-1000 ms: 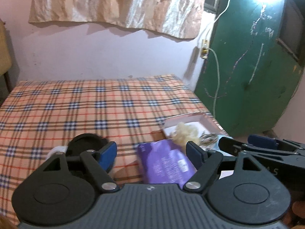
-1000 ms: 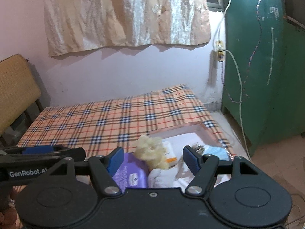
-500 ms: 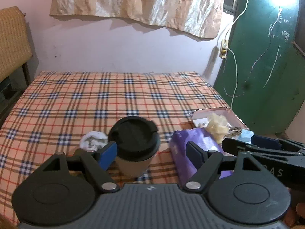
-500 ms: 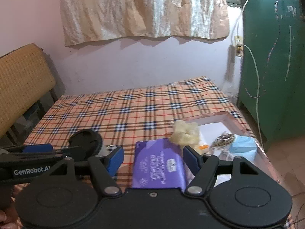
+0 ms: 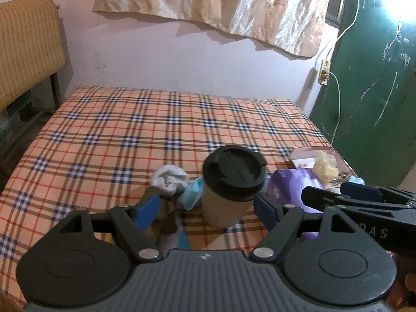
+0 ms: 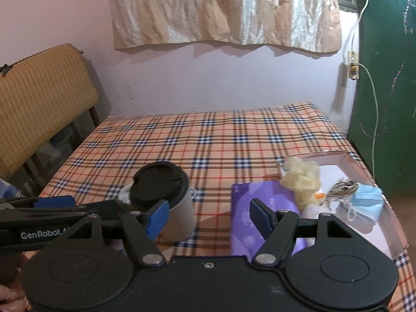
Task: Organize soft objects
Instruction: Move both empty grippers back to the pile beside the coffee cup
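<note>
Bed point(image 5: 109, 135): wide mattress under an orange plaid sheet with navy checks and red lines, flat woven cloth; the far half toward the pink wall lies bare.

Shallow pink-rimmed cardboard box point(image 6: 364, 171): at the bed's right edge, white inside, long axis running away from the cameras; holds a crumpled pale yellow plastic glove point(image 6: 301, 179), a pleated light blue face mask point(image 6: 366, 202) and a small tangle of grey cord point(image 6: 343, 188).

Purple glossy packet point(image 6: 249, 208): flat, rectangular, long axis running toward the wall, lying against the box's left rim.

Tan paper cup with black plastic lid point(image 5: 228, 189): upright, left of the packet.

Soft items, left of the cup: rolled white sock point(image 5: 170, 178), rounded and knitted; crumpled blue cloth point(image 5: 192, 193) touching the cup's base; dark olive fabric point(image 5: 165, 215) nearer the camera, long axis roughly toward the wall.

Left gripper point(image 5: 206, 206): black frame, blue pads, spread wide, grasping nothing; cup between its fingers.

Right gripper point(image 6: 208, 214): likewise spread and unladen, above the bed between cup and packet.
</note>
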The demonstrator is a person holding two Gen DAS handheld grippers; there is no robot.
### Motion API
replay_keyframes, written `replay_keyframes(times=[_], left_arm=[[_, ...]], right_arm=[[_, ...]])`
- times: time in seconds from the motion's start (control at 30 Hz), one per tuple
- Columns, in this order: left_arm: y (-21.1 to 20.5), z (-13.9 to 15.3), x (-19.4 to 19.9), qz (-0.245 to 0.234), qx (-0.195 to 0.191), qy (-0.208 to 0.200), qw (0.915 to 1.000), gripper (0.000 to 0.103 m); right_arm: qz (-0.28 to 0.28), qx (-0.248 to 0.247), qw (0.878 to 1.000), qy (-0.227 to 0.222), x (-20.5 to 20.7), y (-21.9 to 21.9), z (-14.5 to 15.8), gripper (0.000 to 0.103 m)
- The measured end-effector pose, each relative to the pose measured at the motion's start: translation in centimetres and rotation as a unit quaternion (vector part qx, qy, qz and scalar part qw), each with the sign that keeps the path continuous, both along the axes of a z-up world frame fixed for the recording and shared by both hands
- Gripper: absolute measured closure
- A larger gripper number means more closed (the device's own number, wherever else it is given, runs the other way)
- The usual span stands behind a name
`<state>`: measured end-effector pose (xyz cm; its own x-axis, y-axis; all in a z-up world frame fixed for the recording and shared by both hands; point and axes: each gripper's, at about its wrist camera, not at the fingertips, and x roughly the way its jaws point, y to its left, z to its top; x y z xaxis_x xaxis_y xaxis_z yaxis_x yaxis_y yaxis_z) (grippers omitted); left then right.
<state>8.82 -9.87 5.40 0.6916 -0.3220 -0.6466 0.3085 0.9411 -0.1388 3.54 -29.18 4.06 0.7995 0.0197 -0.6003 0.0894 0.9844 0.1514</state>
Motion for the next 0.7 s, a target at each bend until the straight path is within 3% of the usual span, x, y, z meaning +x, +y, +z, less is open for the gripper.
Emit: replay_keyframes(times=[0.5, 0.7], left_arm=[[5.9, -1.0, -0.3, 0.037, -0.005, 0.008, 0.9993, 0.021], [8.2, -2.9, 0.4, 0.057, -0.002, 0.029, 0.9979, 0.021]], right_arm=[[0.058, 0.010, 0.998, 0.003, 1.3, 5.9, -1.6, 0.022], [0.069, 0.012, 0.998, 0.004, 1.1, 6.6, -2.4, 0.022]])
